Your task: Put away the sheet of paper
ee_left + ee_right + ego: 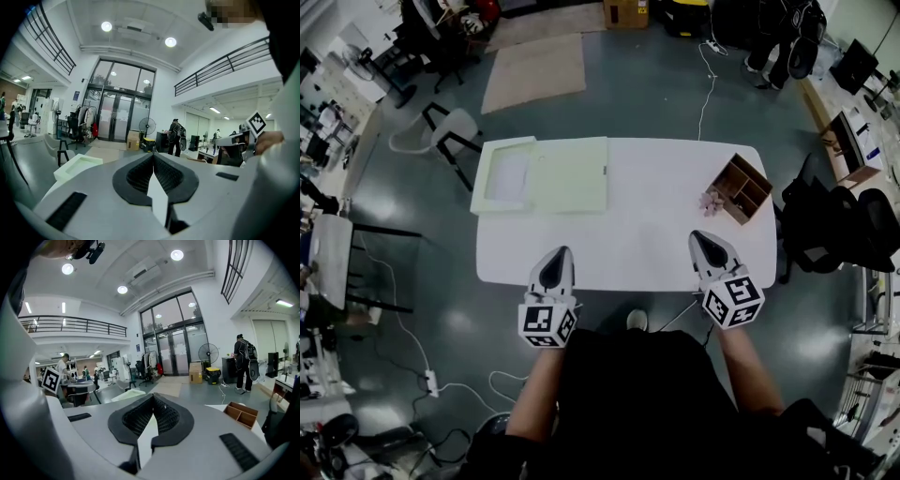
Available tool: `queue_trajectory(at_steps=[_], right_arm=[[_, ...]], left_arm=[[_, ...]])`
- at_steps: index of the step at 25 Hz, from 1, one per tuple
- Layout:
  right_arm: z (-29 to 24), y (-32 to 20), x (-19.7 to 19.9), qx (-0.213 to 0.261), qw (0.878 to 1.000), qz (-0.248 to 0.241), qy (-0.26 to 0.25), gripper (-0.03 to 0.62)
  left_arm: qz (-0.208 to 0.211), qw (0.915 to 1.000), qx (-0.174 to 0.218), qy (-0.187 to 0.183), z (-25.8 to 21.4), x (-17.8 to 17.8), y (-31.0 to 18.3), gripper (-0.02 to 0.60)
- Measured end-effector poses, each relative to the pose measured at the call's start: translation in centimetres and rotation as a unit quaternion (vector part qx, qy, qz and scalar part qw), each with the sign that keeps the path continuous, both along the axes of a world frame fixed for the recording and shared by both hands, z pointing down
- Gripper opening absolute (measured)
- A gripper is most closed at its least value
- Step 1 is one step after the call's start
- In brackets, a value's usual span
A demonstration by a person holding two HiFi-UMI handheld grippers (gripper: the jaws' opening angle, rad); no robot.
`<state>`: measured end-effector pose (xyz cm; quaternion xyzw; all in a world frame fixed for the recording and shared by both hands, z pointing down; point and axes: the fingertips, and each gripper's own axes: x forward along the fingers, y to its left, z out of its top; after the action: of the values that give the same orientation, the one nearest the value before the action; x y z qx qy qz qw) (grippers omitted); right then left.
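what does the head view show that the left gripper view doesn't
Head view only: the whole white table from above, a shoe below its near edge, a power strip on the floor. Left gripper view only: glass doors, a standing fan, ceiling lights. Both: the pale green box, the right gripper, and the left gripper, jaws shut.

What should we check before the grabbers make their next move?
1. Left gripper shut, nothing in it: ok.
2. Right gripper shut, nothing in it: ok.
3. Box open, lid lying flat: ok.
4. Paper in the box: cannot tell; its inside only looks white.
5. Organizer far from the box: ok.
6. Table bare between grippers and box: ok.
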<state>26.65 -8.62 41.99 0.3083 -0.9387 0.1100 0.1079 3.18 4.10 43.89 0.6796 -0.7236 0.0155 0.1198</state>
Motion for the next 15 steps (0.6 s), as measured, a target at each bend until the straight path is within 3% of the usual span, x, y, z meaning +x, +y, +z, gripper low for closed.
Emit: queue_trajectory(at_steps=[15], right_arm=[[2.6, 1.3, 0.6, -0.021, 1.0, -0.008, 0.012, 0.0]], left_arm=[[0.008, 0.9997, -0.022, 0.005, 1.6, 1.3, 1.1, 0.005]])
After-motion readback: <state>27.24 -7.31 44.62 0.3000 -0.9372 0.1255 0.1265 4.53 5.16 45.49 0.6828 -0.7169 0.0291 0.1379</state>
